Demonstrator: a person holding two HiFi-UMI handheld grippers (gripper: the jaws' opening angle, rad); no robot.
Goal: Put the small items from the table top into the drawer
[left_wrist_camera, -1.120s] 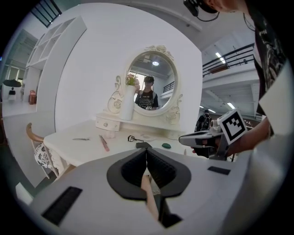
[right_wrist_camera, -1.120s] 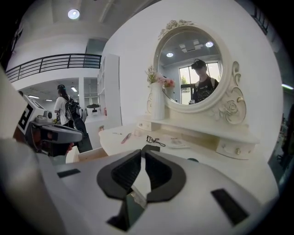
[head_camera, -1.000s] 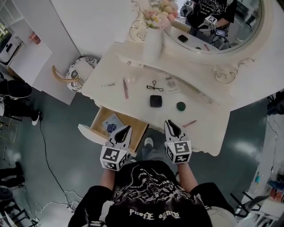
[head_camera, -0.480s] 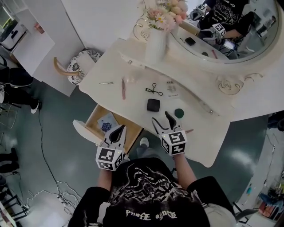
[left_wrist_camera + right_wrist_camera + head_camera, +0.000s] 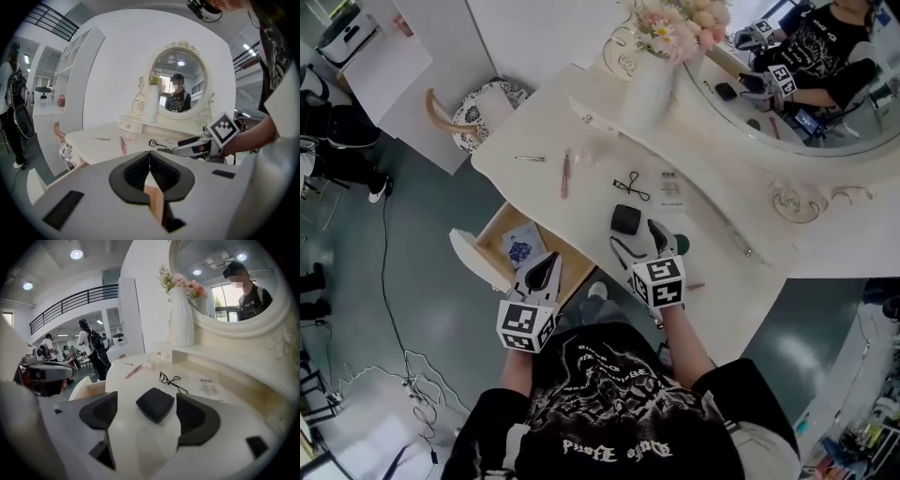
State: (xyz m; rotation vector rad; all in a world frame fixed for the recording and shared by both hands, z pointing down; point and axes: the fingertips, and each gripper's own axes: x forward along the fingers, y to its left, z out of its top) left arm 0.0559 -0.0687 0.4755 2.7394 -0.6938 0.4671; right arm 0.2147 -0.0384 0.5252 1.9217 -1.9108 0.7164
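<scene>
The right gripper (image 5: 635, 237), jaws just opening wide and empty, should straddle the mid-frame black case (image 5: 625, 218) squarely before closing; the left gripper (image 5: 546, 262) is closed.

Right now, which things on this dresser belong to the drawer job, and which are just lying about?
Job: black compact, eyelash curler, pink stick, metal clip, green disc, open drawer.
Lying about: flower vase, mirror, patterned stool.

The table top (image 5: 581, 206) looks smooth cream-painted, the drawer (image 5: 499, 234) bare wood inside, the square case (image 5: 625, 219) matt black.
</scene>
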